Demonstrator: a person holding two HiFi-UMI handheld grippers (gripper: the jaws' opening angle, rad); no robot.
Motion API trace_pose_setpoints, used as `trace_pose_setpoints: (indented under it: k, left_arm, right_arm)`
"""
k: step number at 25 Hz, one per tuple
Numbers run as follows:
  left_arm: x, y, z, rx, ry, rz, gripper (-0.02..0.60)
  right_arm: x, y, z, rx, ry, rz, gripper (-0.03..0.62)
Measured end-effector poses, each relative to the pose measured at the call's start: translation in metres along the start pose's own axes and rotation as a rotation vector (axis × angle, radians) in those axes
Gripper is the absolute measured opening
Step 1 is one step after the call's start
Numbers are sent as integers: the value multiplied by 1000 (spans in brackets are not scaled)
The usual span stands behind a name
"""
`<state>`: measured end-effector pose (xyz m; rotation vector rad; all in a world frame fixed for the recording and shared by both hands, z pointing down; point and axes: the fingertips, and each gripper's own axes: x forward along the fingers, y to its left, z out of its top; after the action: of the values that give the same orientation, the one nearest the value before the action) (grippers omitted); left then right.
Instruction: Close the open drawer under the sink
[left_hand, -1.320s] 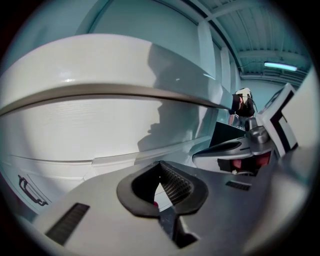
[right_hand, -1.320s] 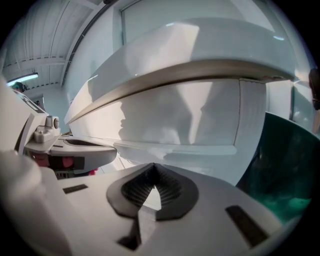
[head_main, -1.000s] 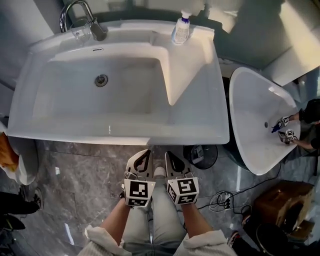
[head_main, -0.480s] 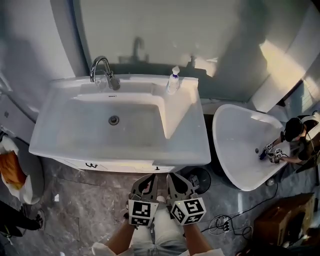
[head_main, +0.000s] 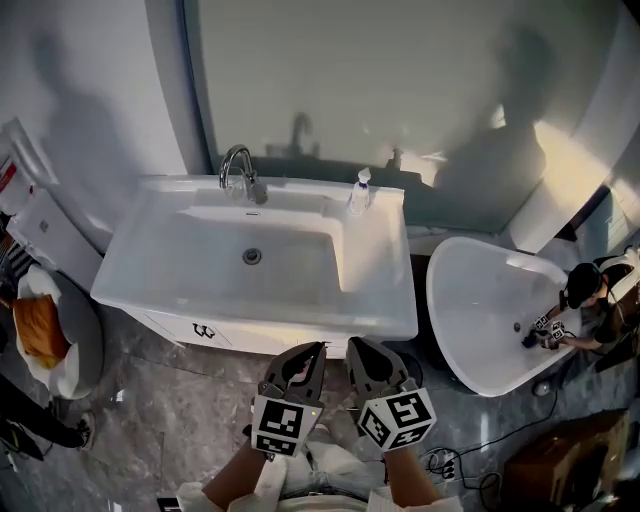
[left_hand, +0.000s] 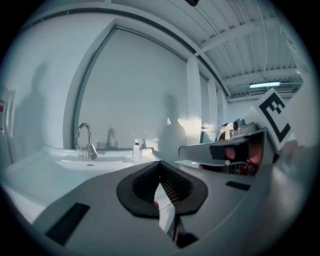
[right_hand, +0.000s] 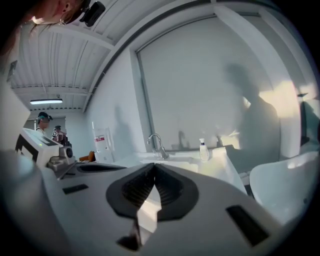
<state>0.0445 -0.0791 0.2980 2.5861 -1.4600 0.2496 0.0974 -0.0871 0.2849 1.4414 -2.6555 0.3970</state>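
Observation:
A white sink with a chrome faucet stands against the wall. Below its front edge runs the white drawer front with a small dark handle; I cannot tell how far it stands out. My left gripper and right gripper hang side by side just in front of that edge, apart from it, both shut and holding nothing. In the left gripper view the left gripper points at the sink, its jaws together. The right gripper also aims toward the faucet.
A soap bottle stands on the sink's back right corner. A white tub sits to the right with a person beside it. A white bin with something orange is at the left. Cables lie on the grey floor.
The view has pulled back from the sink: the wall and the drawer front now show. Both grippers stay shut, side by side, farther from the sink's edge.

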Motion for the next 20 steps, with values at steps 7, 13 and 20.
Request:
trace_pose_setpoints:
  k: [7,13,20]
  left_arm:
    - [-5,-21,51,42,-33,20,15]
    - [-13,-37,77,67,-84,6,15]
    - [-14,-42,83,76,-79,13,15]
  right_arm:
    - [-24,10,50,-60,-54,105,9]
    - [-33,15,63,-81,-62,157,9]
    - [-41,20,74,-86,-73,179,9]
